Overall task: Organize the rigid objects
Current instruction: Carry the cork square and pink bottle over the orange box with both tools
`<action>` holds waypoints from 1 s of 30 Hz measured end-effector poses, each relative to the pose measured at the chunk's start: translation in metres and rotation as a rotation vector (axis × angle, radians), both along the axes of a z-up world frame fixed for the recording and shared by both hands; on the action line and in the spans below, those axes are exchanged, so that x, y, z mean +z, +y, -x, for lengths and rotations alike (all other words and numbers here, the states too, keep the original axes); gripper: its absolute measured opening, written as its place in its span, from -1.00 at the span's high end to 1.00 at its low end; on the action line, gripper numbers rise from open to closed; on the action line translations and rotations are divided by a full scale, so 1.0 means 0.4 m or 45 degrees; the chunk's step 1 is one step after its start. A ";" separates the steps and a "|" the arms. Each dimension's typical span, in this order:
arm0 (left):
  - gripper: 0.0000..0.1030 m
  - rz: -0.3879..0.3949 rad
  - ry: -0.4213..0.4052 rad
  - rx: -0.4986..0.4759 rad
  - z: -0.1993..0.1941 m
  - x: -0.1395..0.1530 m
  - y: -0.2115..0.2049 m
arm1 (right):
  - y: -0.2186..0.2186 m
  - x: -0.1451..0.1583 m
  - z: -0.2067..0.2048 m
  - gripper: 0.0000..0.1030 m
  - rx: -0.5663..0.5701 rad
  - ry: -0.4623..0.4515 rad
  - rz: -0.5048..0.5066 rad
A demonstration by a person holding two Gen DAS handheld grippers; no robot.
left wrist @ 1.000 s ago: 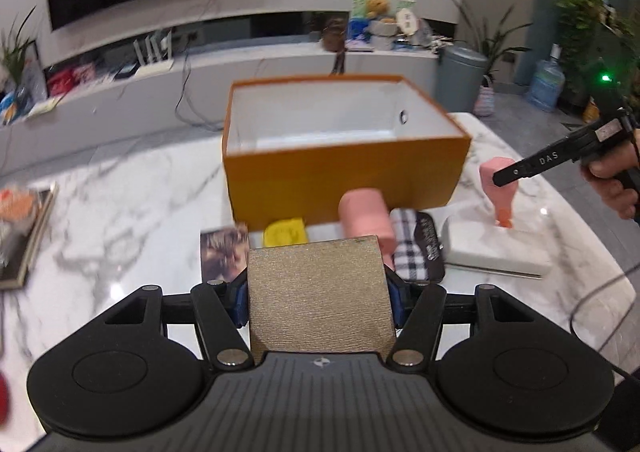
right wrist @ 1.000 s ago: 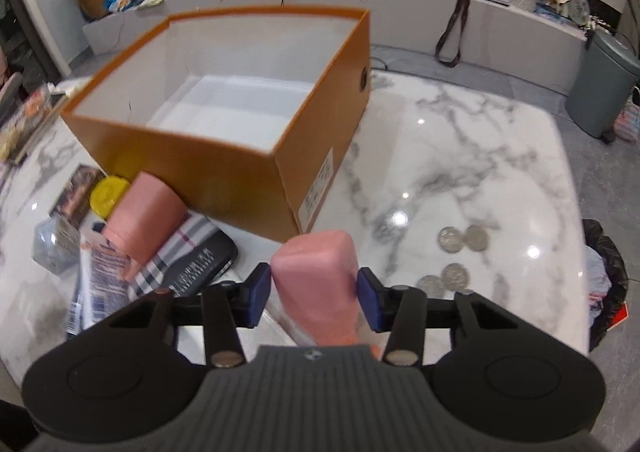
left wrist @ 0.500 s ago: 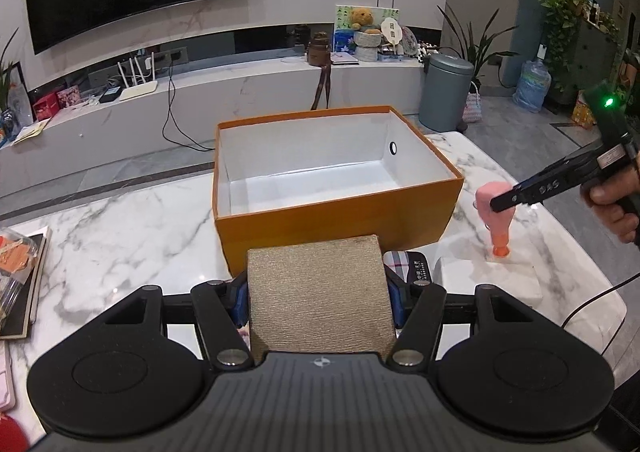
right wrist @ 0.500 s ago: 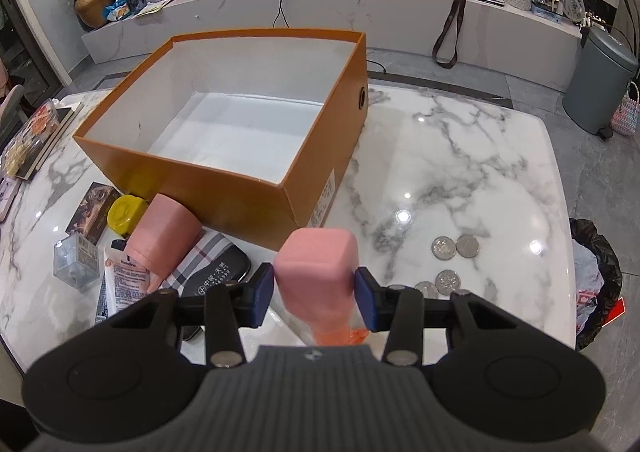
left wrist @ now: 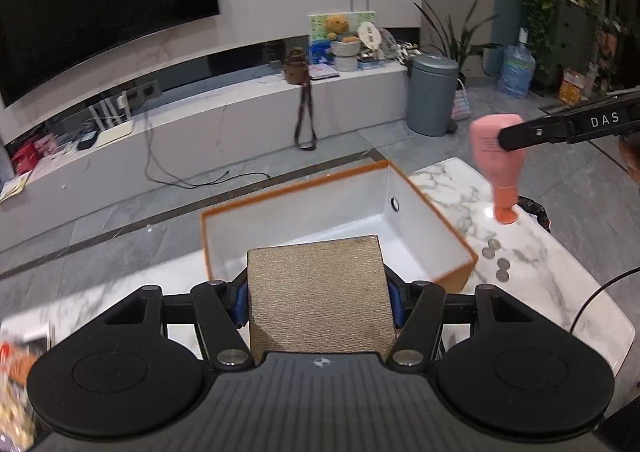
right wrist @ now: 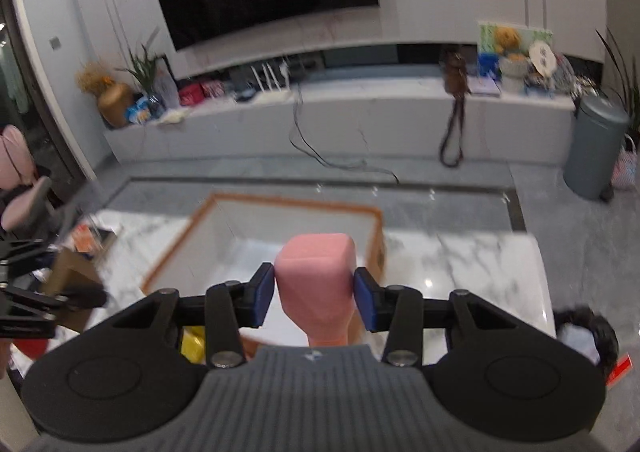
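My left gripper (left wrist: 318,298) is shut on a tan textured box (left wrist: 318,292), held above the near edge of the open orange box (left wrist: 460,276) with white inside. My right gripper (right wrist: 315,294) is shut on a pink bottle (right wrist: 318,284), cap end down, lifted over the orange box (right wrist: 180,240). In the left wrist view the pink bottle (left wrist: 498,159) hangs in the air to the right of the box, pinched by the right gripper (left wrist: 506,139). In the right wrist view the left gripper (right wrist: 84,294) with its tan box (right wrist: 66,272) shows at the left edge.
Several coins (left wrist: 496,256) lie on the marble table (left wrist: 552,284) right of the orange box. A yellow item (right wrist: 192,340) and other clutter sit on the table's left side. A cable (left wrist: 600,296) runs off the right edge. A grey bin (left wrist: 432,93) stands on the floor beyond.
Both grippers have risen with their loads. The tan box now hangs over the orange box's near edge, and the pink bottle has been lifted off the table, high beside the box.
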State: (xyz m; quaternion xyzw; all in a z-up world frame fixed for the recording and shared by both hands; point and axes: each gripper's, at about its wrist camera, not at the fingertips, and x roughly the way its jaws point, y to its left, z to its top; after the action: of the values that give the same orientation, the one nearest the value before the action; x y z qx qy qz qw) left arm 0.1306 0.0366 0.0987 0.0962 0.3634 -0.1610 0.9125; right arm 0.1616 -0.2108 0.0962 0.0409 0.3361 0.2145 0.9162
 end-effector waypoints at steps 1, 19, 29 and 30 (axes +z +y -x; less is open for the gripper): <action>-0.35 -0.017 0.016 -0.014 -0.027 0.001 -0.008 | 0.017 0.009 -0.015 0.17 0.009 -0.004 -0.003; -0.35 -0.168 0.233 0.009 -0.268 -0.187 -0.036 | 0.169 -0.192 -0.272 0.17 0.047 0.365 0.007; -0.35 -0.219 0.327 0.030 -0.296 -0.266 -0.037 | 0.212 -0.295 -0.324 0.17 0.070 0.530 -0.001; -0.35 -0.214 0.338 0.029 -0.300 -0.275 -0.034 | 0.220 -0.300 -0.327 0.18 0.077 0.542 0.010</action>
State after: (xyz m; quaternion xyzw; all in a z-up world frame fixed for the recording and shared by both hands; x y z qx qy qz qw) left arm 0.2508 0.0231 -0.0112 0.1461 0.4942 -0.1307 0.8470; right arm 0.2923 -0.1229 -0.0239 0.0716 0.5239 0.2269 0.8178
